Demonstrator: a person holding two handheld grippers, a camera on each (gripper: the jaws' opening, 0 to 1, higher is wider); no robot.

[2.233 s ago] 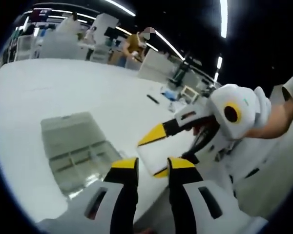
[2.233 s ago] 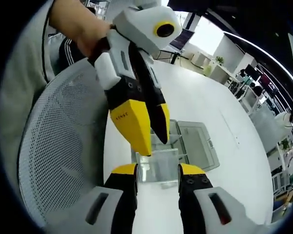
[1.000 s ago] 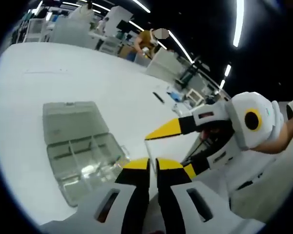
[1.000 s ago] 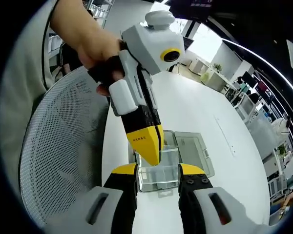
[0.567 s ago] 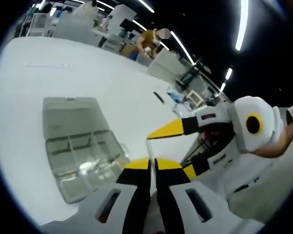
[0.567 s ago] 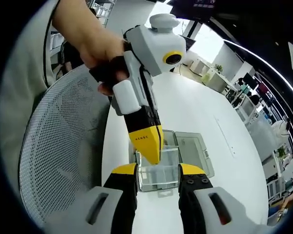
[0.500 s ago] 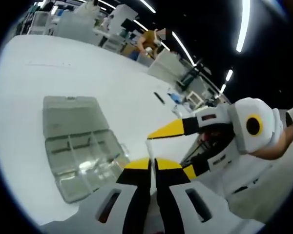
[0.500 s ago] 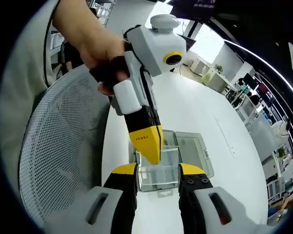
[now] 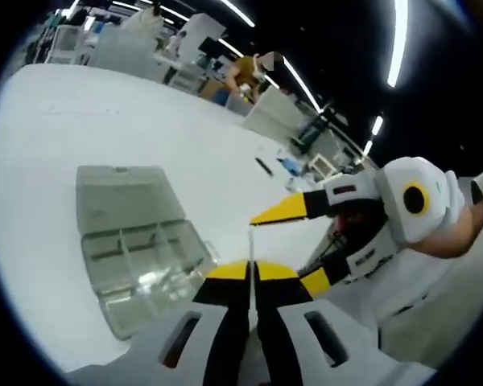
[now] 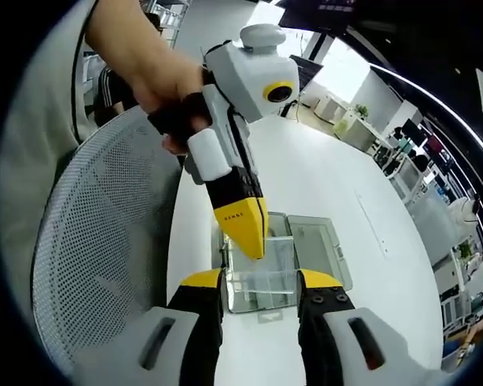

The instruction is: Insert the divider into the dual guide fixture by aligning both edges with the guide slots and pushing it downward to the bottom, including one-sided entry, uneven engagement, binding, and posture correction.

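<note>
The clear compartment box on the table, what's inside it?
In the left gripper view the clear compartment box lies open, lid flat behind it. Thin partitions split the tray into cells that look empty, though glare blurs them. In the right gripper view the transparent divider covers most of it.

Clear divider (image 10: 262,283) (flat, upright) held above open compartment fixture (image 9: 137,249).

Ceiling strip lights (image 9: 399,40) are glaring brightly; the white worktop (image 9: 105,129) is washing out, and fisheye edges are bending, blurring softly.
</note>
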